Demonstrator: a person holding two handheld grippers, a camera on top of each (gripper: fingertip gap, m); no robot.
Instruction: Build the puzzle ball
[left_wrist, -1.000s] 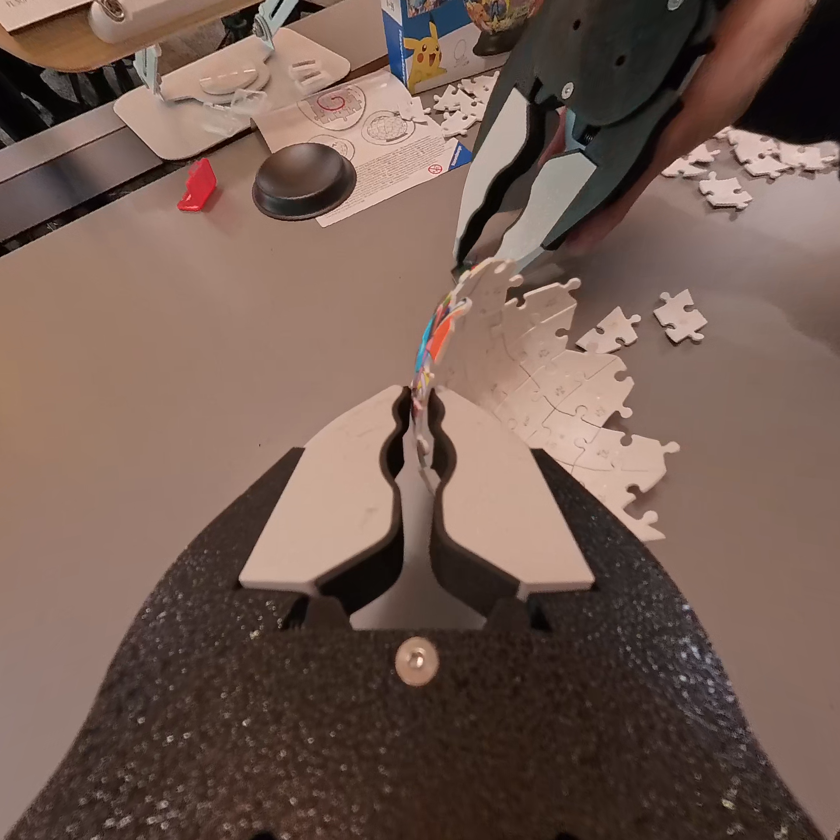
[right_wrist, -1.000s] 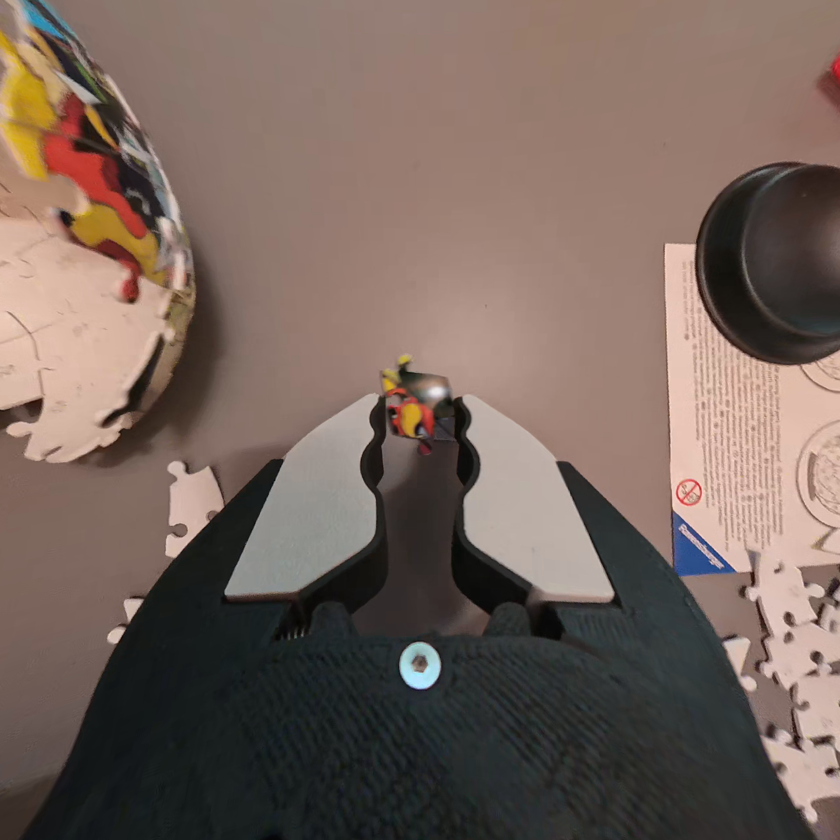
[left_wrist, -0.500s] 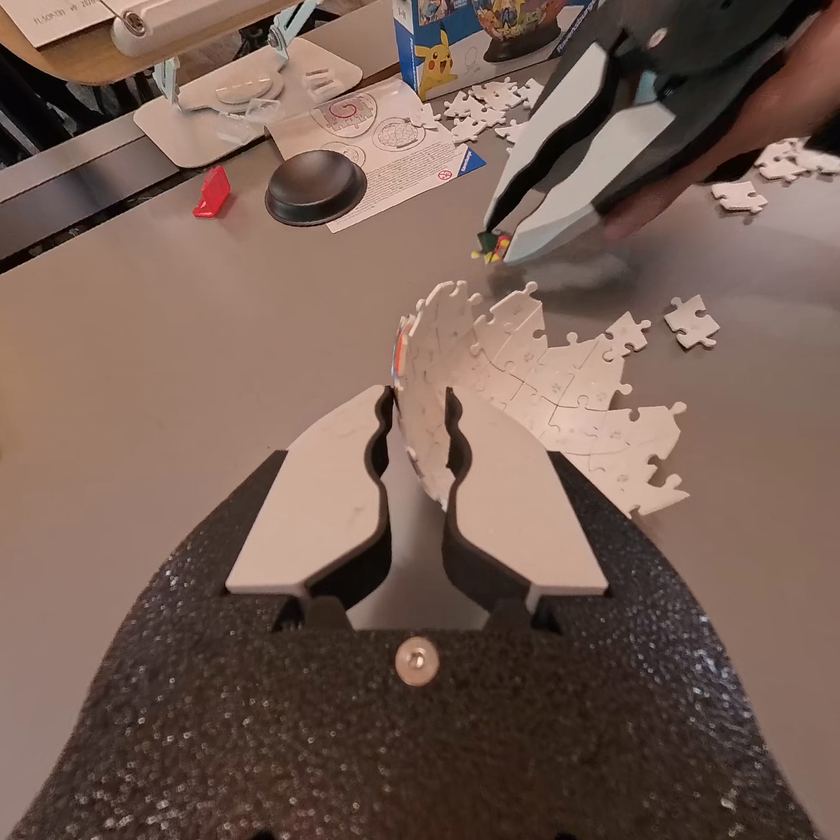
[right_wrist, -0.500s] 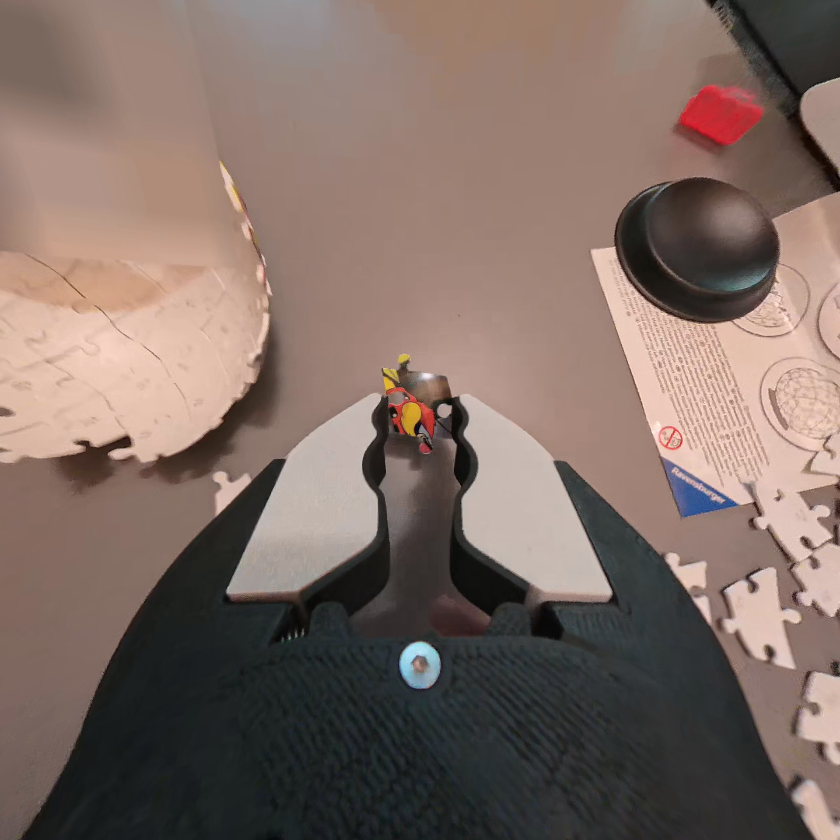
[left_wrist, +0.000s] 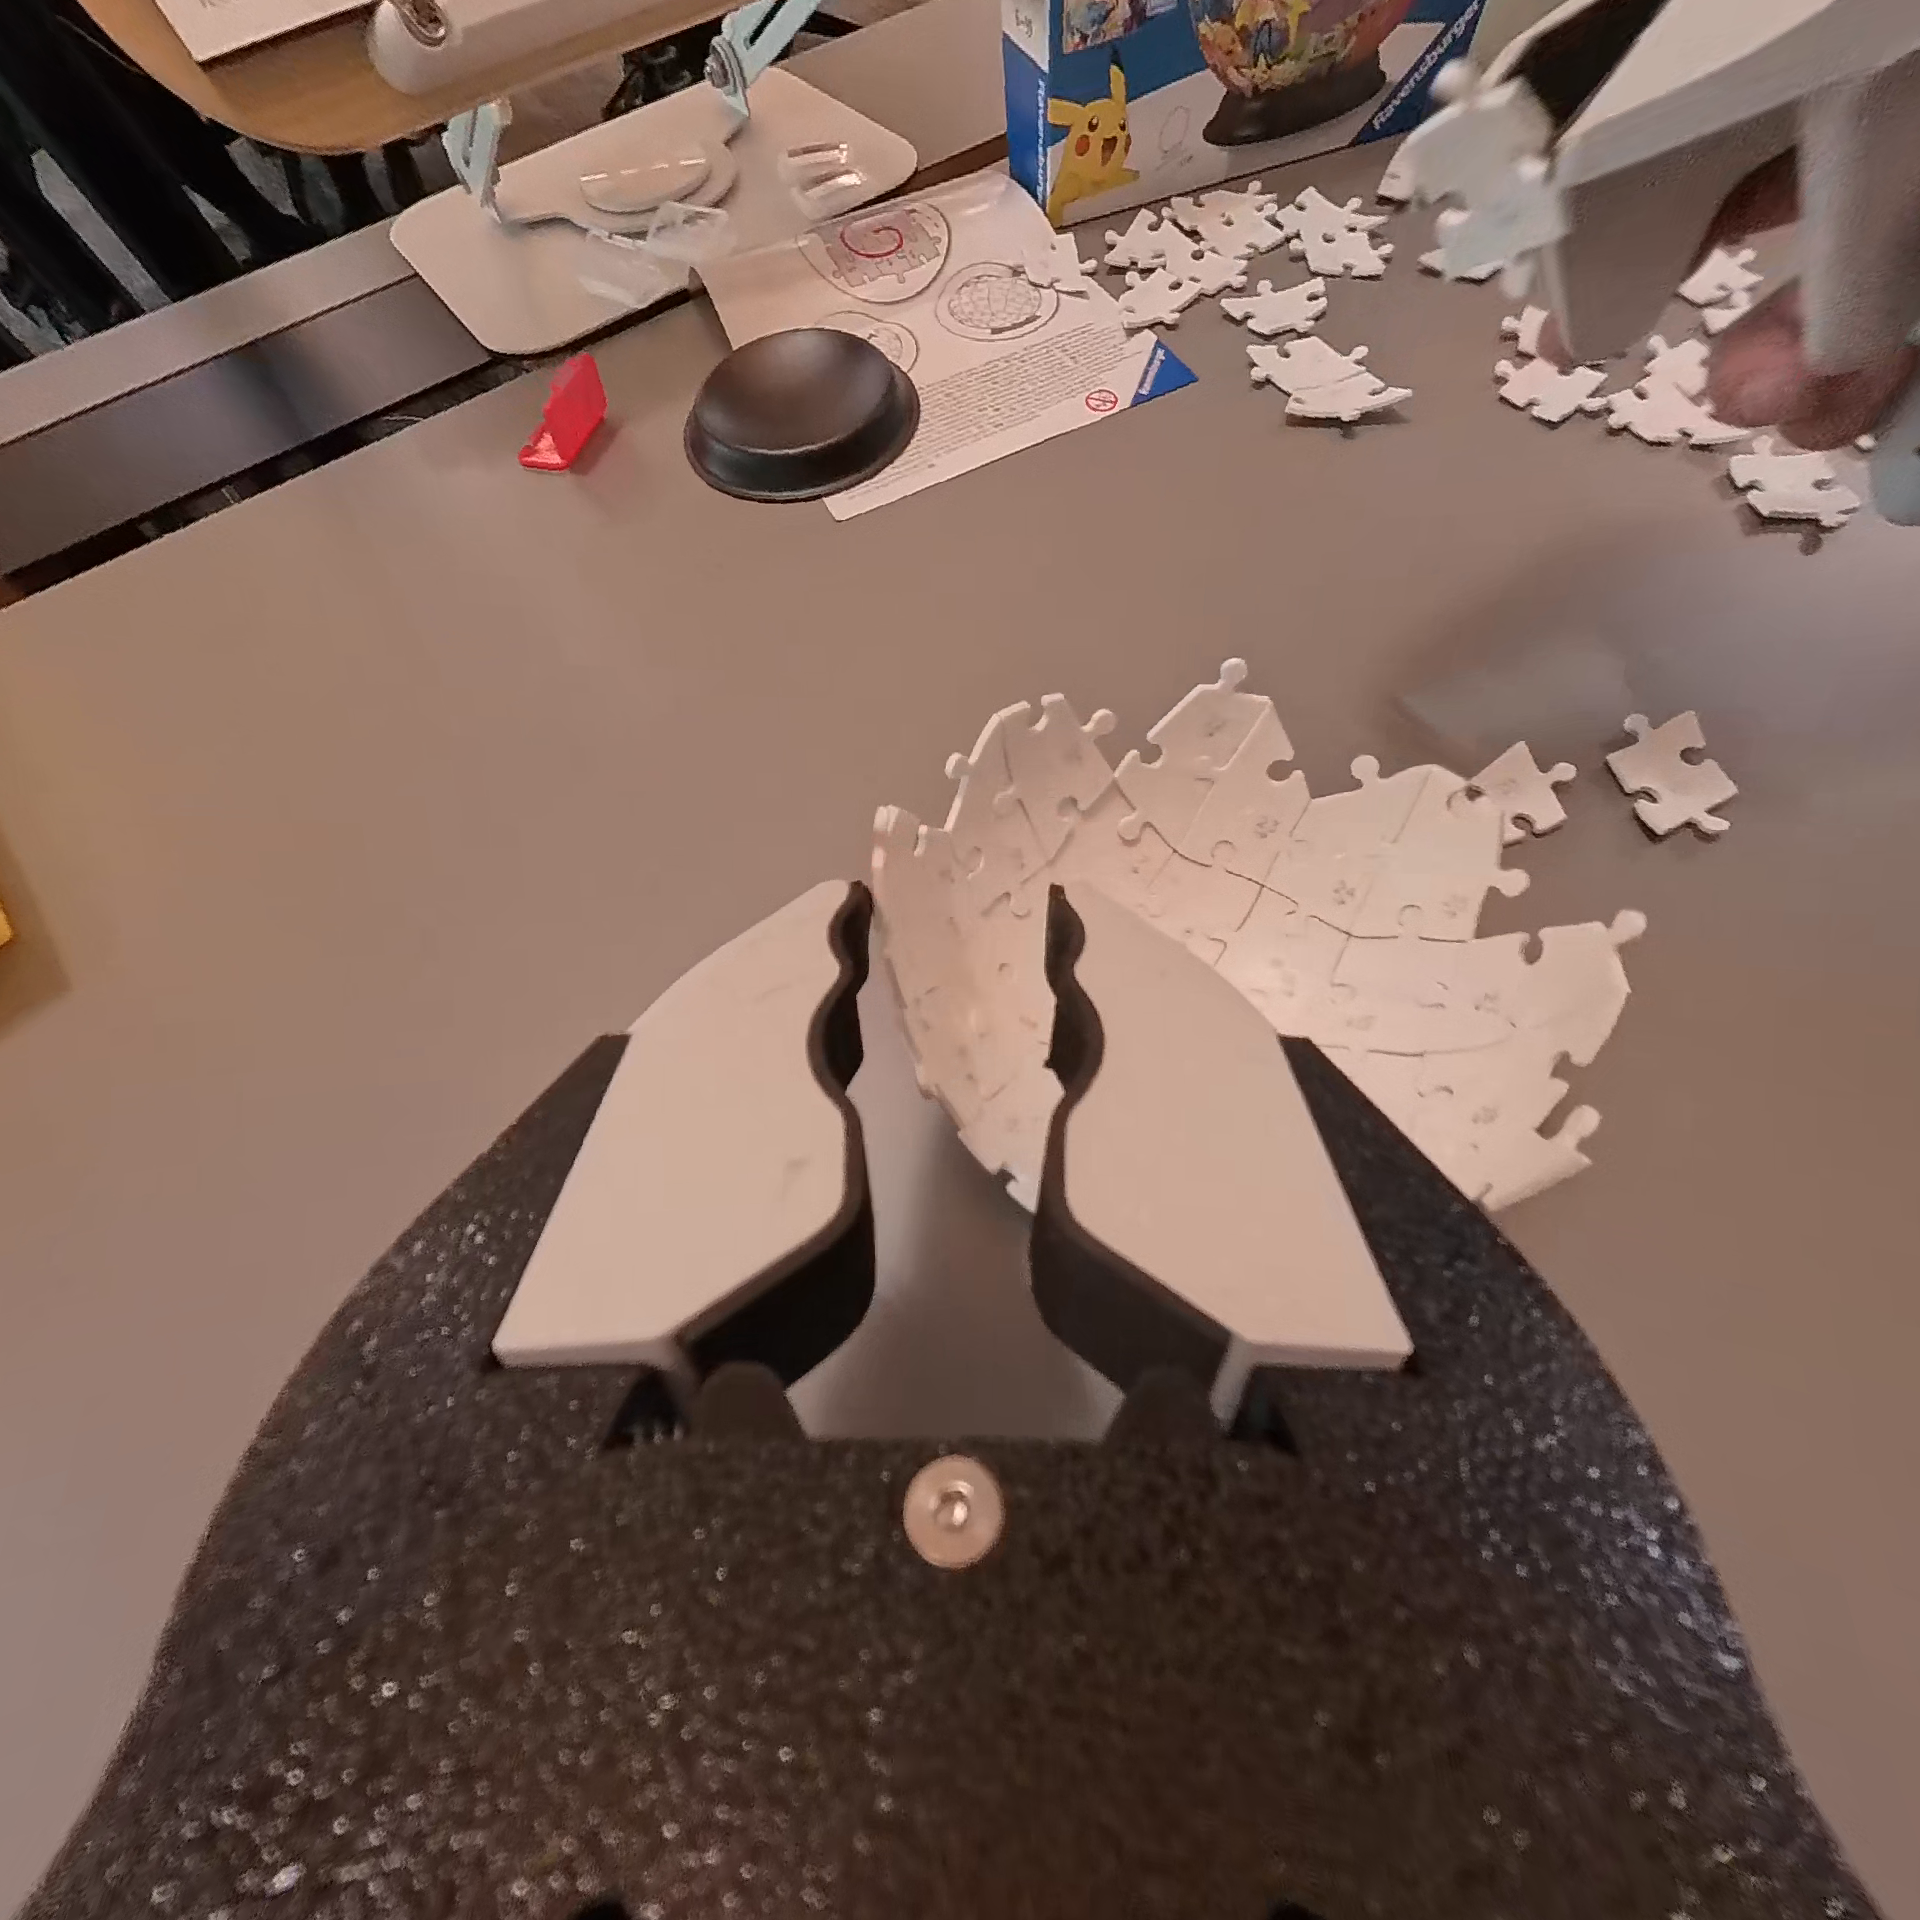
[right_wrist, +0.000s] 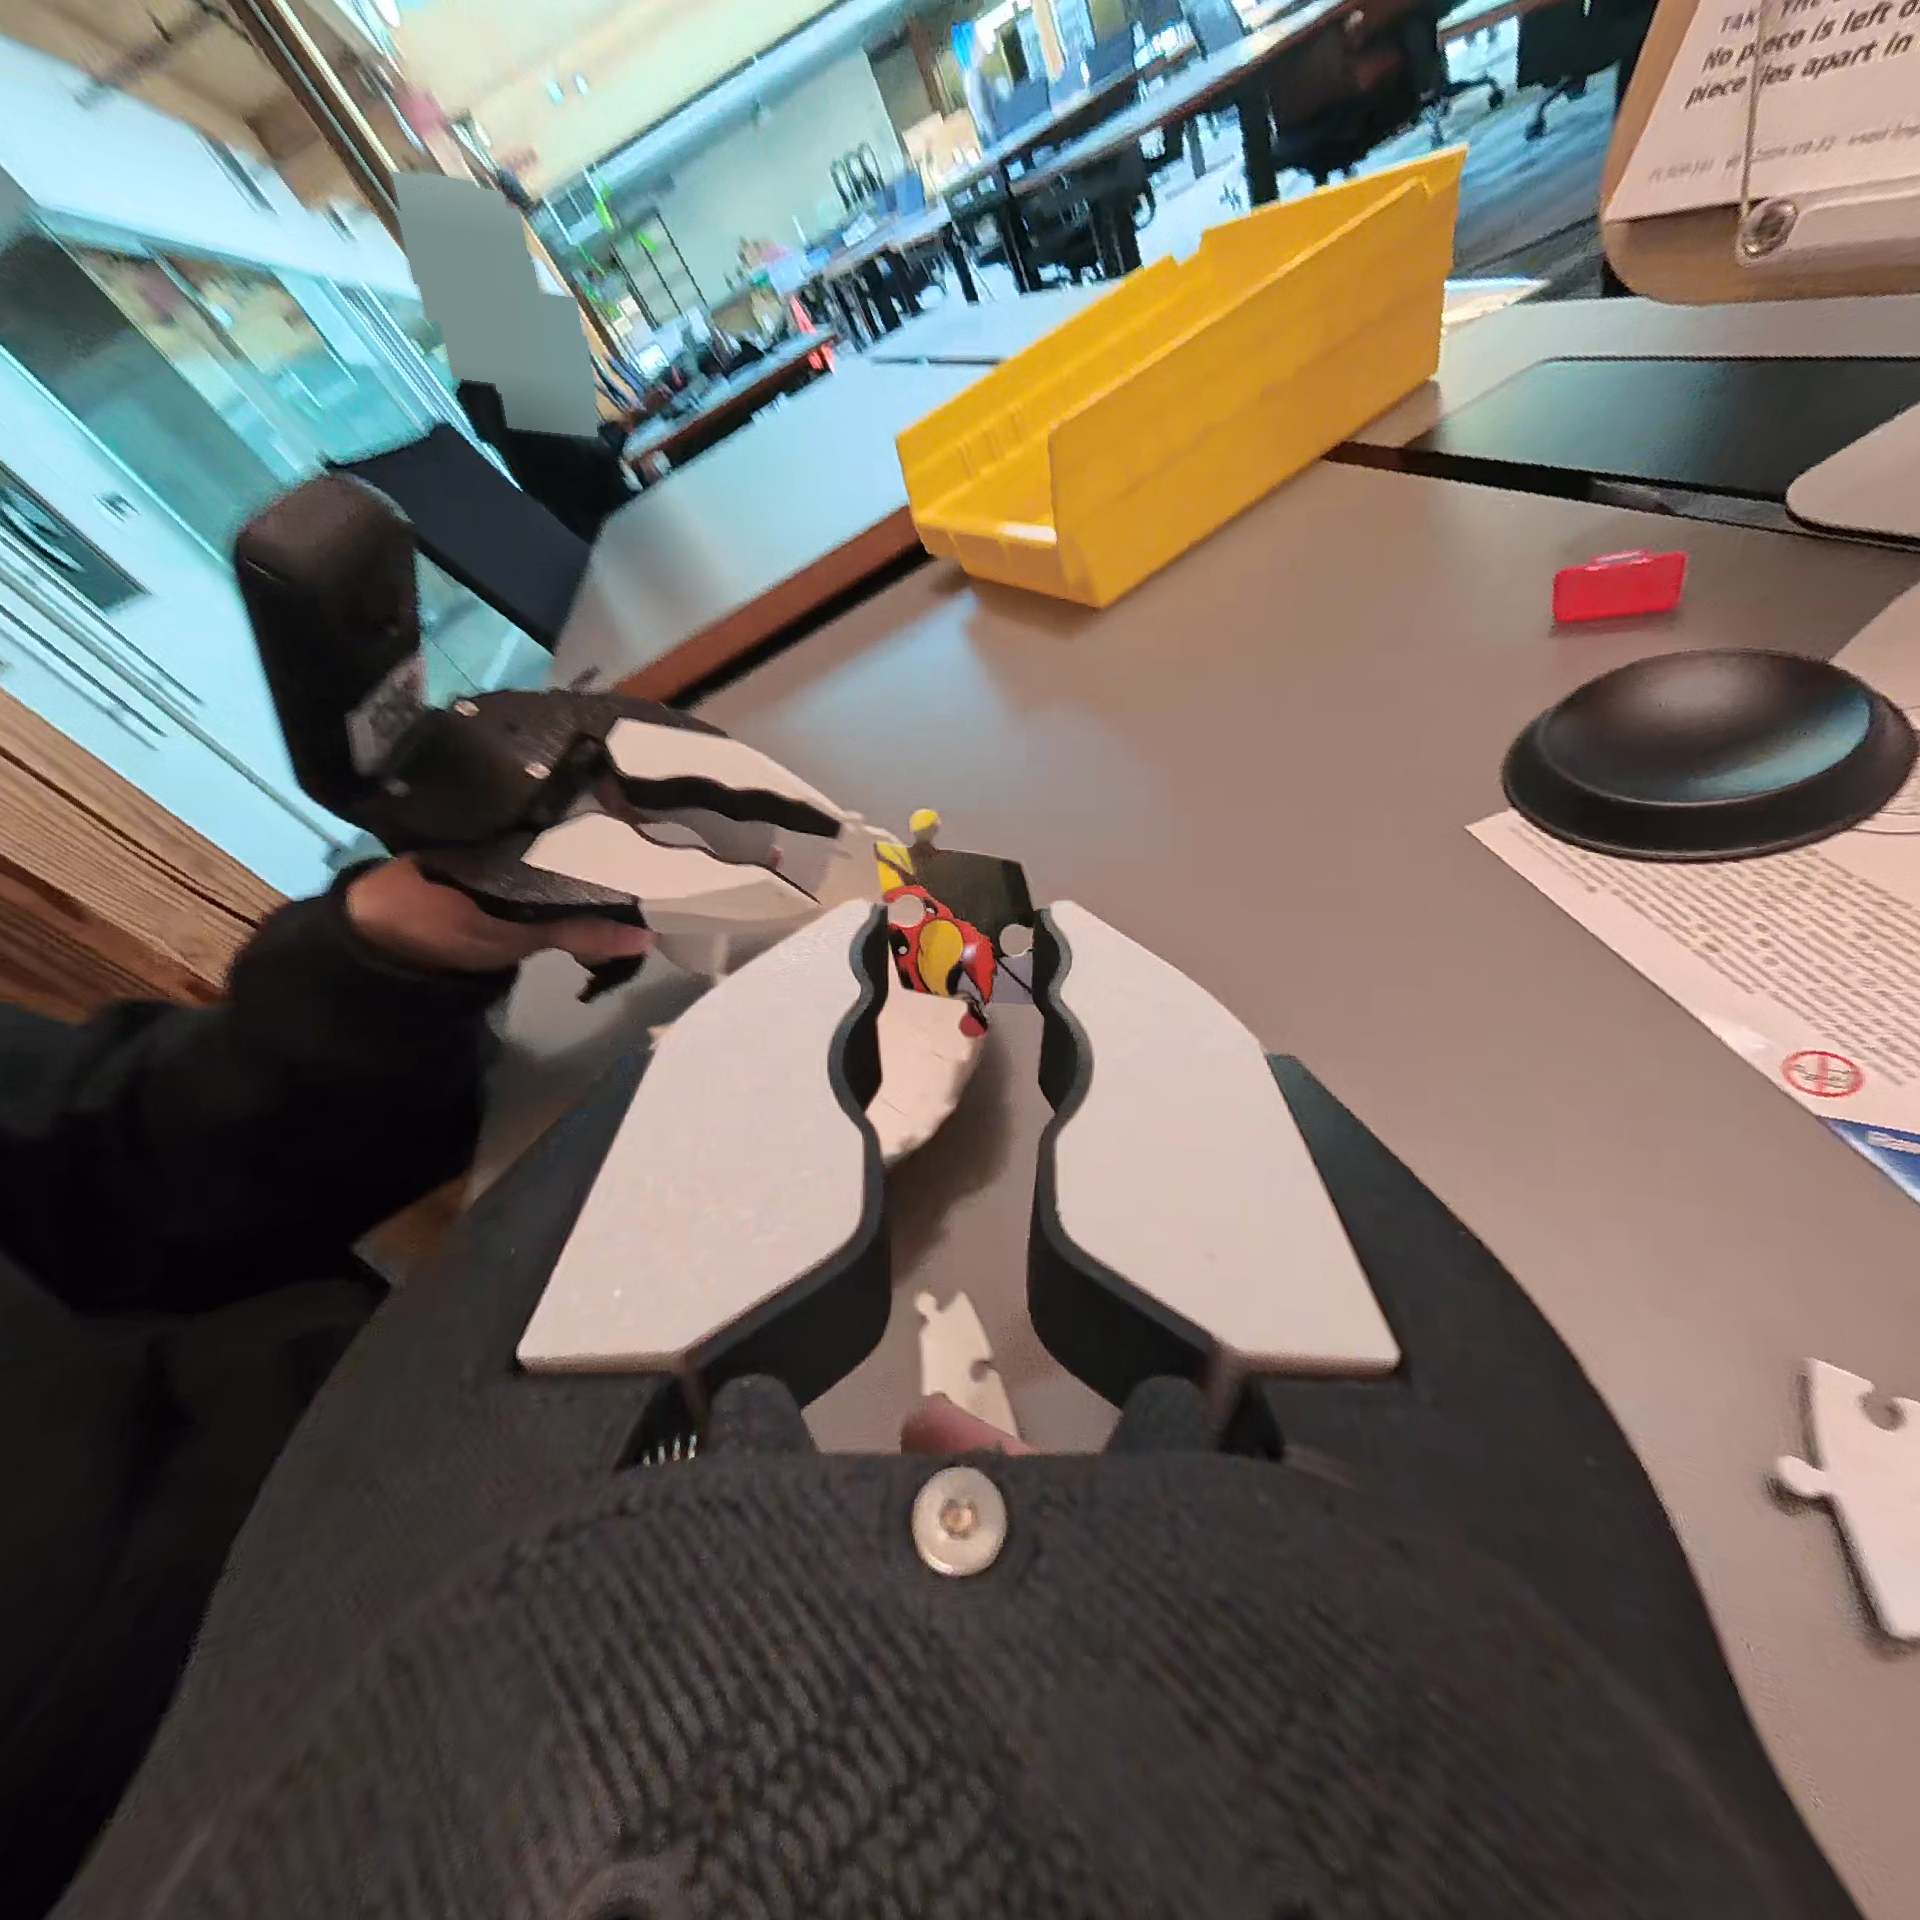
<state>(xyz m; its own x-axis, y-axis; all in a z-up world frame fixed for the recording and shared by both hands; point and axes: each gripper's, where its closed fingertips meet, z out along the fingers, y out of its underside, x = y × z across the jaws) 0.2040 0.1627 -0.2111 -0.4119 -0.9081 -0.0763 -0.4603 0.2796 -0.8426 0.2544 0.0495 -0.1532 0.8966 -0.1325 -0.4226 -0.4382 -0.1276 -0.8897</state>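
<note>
- My left gripper (left_wrist: 961, 914) sits parted around the rim of the curved puzzle shell (left_wrist: 1299, 935); grip not confirmed.
- My right gripper (right_wrist: 961, 935) pinches a colourful puzzle piece (right_wrist: 951, 935), lifted off the table.
- Loose white pieces (left_wrist: 1247, 270) near the black stand (left_wrist: 800, 416), puzzle box (left_wrist: 1195, 94) behind.

Left hand-held gripper (left_wrist: 961, 914) straddles the rim of the white curved puzzle shell (left_wrist: 1299, 935), jaws parted. Loose pieces (left_wrist: 1288, 265) lie scattered across the grey worktop (left_wrist: 416, 779).
</note>
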